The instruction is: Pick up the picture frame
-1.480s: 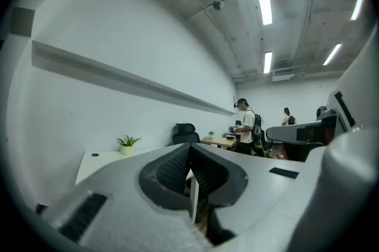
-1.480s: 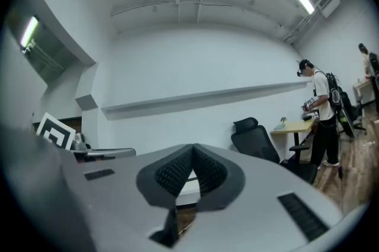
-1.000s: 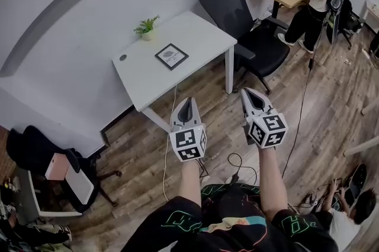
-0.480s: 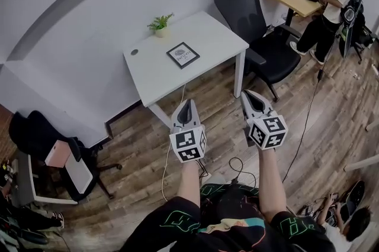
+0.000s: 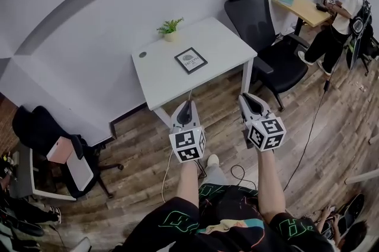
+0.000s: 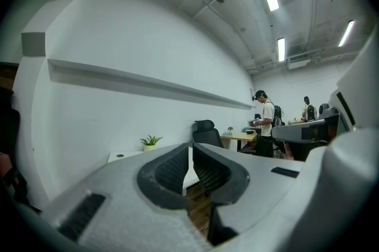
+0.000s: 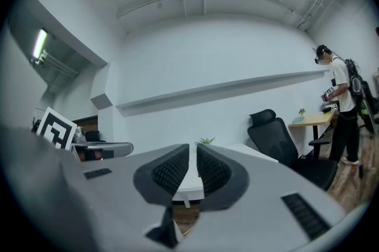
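The picture frame (image 5: pixel 190 60), black-edged with a pale print, lies flat near the middle of the white table (image 5: pixel 160 76). Both grippers hang level in front of the table, short of its near edge and well apart from the frame. My left gripper (image 5: pixel 186 105) has its jaws opening, with a thin gap and nothing between them; past them the left gripper view (image 6: pixel 190 156) shows the table. My right gripper (image 5: pixel 245 98) is opening too and is empty; the table's edge (image 7: pixel 190 190) shows through its gap. The frame appears in neither gripper view.
A small potted plant (image 5: pixel 170 28) stands at the table's back edge by the wall. A black office chair (image 5: pixel 263 32) sits right of the table. A person (image 5: pixel 342 11) stands at a wooden desk (image 5: pixel 303 7) far right. Cables (image 5: pixel 240 171) lie on the wood floor.
In the head view the table and frame have slid right and down, nearer the grippers. A shoe now shows between the arms. Both grippers keep their places in the picture.
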### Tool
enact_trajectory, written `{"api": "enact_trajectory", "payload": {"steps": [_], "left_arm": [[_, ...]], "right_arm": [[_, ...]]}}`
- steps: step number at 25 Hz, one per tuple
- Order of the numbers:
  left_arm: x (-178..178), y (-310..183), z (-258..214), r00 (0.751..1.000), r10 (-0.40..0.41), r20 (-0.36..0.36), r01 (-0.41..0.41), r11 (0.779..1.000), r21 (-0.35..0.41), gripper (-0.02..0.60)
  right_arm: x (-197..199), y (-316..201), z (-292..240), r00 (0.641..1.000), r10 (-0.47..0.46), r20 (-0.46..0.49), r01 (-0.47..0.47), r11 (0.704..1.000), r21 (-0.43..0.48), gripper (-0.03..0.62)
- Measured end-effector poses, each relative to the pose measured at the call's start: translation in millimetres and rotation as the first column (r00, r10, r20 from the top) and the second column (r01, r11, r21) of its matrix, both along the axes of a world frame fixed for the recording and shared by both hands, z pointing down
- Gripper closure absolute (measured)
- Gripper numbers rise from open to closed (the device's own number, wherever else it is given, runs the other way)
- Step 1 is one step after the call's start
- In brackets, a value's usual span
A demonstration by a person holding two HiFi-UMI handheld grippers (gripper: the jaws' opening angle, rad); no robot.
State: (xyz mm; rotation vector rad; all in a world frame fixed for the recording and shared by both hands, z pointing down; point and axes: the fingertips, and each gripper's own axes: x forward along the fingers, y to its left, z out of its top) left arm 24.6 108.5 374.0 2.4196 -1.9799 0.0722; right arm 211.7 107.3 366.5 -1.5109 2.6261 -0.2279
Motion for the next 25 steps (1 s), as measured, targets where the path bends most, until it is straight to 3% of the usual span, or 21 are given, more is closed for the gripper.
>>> {"api": "enact_trajectory", "payload": {"steps": [12,19,25], "left_arm": [[-11.0,-64.1,15.7,1.000,-0.007,-0.025,0.006,1.000,-0.021,0.523],[-26.4,-125.0,23.9,0.999,-0.021,-0.048,0.019,0.999,-0.040,0.506],[-32.6,-175.7,36.5,0.994,0.019,-0.103,-0.028,0.996,-0.084,0.471]], "right_arm": [[-14.7,-69.9,10.7,1.000,-0.029,-0.003,0.029,1.000,-0.002,0.531],[-33.4,-132.5,15.9,0.999,-0.054,-0.005,0.054,0.999,-0.009,0.516],[-49.0,-189.4,18.0,0.998,-0.062,0.027,0.063,0.998,-0.020,0.493]]}}
